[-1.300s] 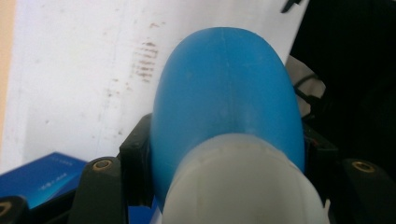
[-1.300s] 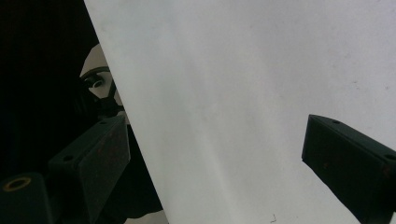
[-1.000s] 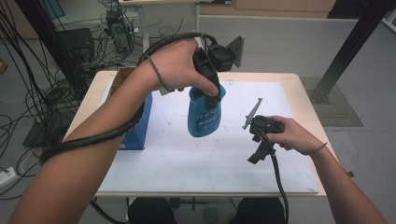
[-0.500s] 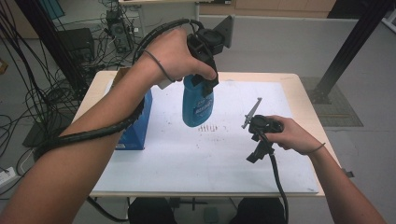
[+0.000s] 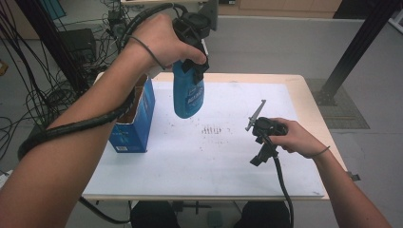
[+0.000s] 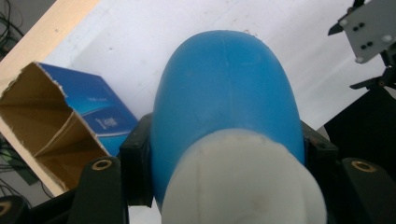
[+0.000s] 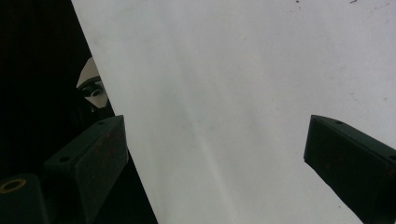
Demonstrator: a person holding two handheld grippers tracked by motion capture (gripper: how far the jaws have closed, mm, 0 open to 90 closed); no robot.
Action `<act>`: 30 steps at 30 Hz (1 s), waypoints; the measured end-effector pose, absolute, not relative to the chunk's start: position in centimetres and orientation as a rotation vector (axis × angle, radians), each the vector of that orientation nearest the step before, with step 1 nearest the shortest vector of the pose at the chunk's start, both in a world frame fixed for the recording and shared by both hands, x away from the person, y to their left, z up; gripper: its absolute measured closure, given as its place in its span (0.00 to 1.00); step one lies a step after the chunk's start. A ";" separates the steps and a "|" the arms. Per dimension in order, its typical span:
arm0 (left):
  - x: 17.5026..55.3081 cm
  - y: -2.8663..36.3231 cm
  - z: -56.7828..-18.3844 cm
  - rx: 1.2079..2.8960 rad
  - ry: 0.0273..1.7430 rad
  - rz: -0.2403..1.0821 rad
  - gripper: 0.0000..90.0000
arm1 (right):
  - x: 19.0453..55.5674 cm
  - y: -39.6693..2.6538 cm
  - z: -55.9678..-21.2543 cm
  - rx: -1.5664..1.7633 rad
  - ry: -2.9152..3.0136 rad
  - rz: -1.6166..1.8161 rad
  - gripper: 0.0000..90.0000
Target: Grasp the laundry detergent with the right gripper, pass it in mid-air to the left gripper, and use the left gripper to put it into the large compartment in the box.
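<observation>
Bottle (image 5: 188, 92) lifted clear of worktop (image 5: 304, 95), clamped in left tongs (image 5: 192, 61); box (image 5: 130, 124) at left unfilled; right tongs (image 7: 210, 154) wide, empty.

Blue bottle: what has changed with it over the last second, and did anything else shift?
The left hand-held gripper, shut on the blue bottle, has carried it up off the white mat and toward the far edge of the table; it now hangs above the mat beside the open blue box. The right hand-held gripper stayed where it was, jaws open and empty, and the box has not moved.
</observation>
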State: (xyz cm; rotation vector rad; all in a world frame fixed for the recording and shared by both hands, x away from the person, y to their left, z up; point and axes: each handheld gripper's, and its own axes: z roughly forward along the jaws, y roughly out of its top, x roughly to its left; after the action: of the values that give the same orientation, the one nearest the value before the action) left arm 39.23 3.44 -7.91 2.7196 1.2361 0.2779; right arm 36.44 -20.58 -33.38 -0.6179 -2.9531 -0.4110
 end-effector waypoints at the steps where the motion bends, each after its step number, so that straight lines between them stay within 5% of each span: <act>1: 39.3 3.7 -7.8 2.717 1.247 0.279 0.42 | 36.4 -20.6 -33.4 -0.612 -2.953 -0.410 0.07; 30: 43.3 15.0 -6.6 2.421 1.737 0.300 0.42 | 36.5 -19.6 -33.4 -0.590 -2.963 -0.421 0.06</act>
State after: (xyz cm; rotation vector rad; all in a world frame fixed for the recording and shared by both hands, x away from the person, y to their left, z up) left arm 43.35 15.01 -6.55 2.4208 1.7367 0.2997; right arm 36.50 -19.60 -33.37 -0.5902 -2.9635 -0.4205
